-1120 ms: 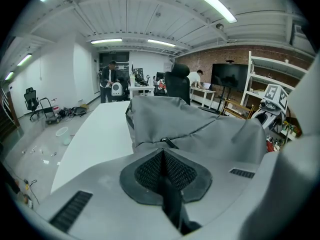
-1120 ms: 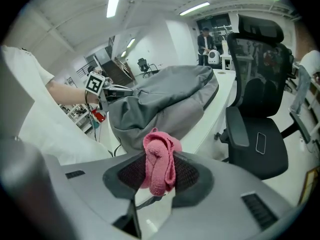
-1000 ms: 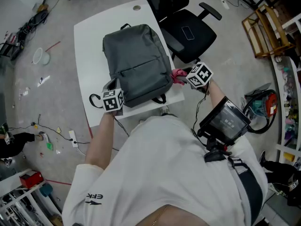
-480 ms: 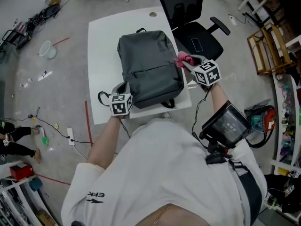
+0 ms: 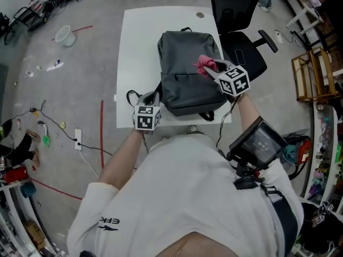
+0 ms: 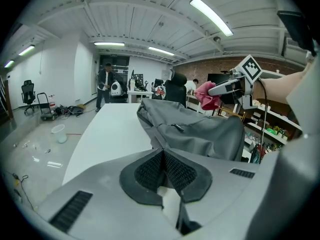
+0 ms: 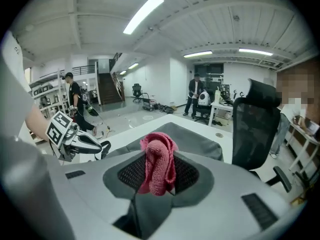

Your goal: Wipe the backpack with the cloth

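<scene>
Pink cloth (image 5: 202,64) against gray backpack (image 5: 185,84), upper centre, on white table (image 5: 139,42).
Right gripper (image 5: 211,71) clamped on the cloth at the backpack's right side; left gripper (image 5: 149,101) pinched shut on its lower-left corner.

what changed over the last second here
The right gripper, shut on the pink cloth, slid from the backpack's right edge onto its front, toward the top. The left gripper stayed shut at the backpack's near left corner, and the backpack stayed flat on the table.
</scene>
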Action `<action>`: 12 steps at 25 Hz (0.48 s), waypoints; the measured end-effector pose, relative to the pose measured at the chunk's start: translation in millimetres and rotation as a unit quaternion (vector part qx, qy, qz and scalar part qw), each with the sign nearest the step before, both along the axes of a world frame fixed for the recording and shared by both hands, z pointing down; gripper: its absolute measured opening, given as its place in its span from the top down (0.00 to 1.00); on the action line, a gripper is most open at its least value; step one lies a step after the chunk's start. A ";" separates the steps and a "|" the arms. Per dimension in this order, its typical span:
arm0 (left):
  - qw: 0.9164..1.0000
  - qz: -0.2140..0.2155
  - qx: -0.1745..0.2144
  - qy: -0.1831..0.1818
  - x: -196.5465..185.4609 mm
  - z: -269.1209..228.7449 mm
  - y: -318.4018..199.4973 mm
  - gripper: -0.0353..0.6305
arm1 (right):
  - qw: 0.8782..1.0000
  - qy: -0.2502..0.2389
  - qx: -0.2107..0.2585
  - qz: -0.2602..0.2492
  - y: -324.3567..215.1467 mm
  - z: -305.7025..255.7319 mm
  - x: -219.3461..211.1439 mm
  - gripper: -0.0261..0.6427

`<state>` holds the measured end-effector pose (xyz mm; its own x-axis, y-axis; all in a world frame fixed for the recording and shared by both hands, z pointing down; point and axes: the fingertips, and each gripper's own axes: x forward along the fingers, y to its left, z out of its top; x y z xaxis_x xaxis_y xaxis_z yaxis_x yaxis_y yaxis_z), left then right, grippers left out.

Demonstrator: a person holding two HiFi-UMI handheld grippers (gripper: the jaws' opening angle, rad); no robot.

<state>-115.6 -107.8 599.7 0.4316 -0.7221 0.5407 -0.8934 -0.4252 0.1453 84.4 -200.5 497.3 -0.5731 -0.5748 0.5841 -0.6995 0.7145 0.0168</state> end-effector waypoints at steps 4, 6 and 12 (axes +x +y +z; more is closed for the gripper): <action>1.000 0.009 -0.001 0.002 -12.2 0.4 11.5 0.94 | 0.998 0.013 -0.003 -0.061 6.4 1.7 -66.9 0.77; 1.000 0.014 -0.003 0.008 -10.4 0.9 19.9 0.94 | 0.994 0.031 -0.005 -0.103 11.9 5.2 -99.3 0.77; 0.999 0.041 -0.006 0.026 14.3 7.8 37.2 0.94 | 0.971 0.078 -0.004 -0.227 17.5 16.9 -179.0 0.77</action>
